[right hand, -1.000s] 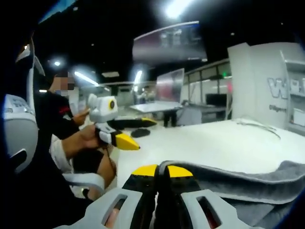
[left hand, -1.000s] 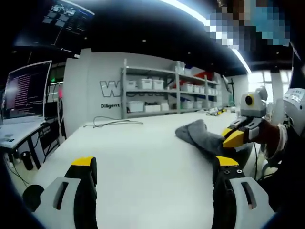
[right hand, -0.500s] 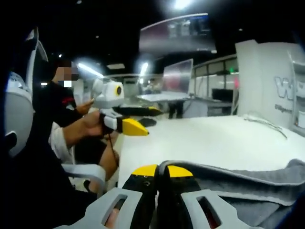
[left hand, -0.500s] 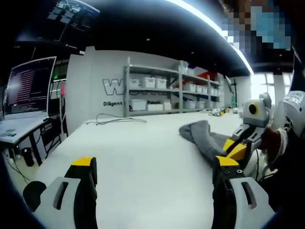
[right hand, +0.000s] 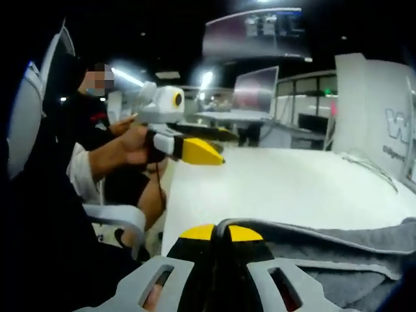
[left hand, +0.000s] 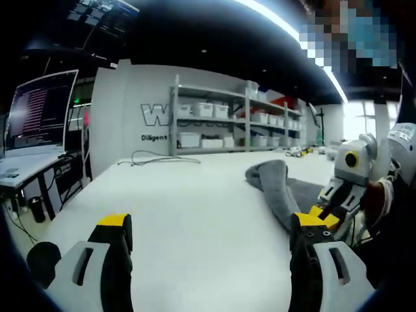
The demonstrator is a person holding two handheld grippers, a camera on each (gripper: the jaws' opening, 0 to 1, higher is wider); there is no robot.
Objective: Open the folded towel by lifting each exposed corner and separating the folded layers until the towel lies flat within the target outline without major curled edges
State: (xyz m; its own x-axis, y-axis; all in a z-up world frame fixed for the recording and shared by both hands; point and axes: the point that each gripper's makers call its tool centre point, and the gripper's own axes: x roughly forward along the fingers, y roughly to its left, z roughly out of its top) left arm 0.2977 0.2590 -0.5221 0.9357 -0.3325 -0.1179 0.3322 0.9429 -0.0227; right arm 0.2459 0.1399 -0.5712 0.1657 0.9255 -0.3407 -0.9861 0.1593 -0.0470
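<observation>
White table [left hand: 195, 214], right hand-held gripper [right hand: 220, 235] pinching towel [right hand: 338, 257]

The left gripper [left hand: 211, 244] is held with jaws wide apart above the surface [left hand: 195, 214]. The right gripper [right hand: 221, 235] is clamped, jaws together, on the towel [right hand: 338, 250] edge.

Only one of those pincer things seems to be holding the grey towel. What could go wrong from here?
The right gripper pinches just a thin edge of the towel, so that edge might slip out if pulled hard. The left gripper hangs open over bare table, holding nothing, so the towel, still bunched in a heap, could simply drag across the table instead of opening flat.
</observation>
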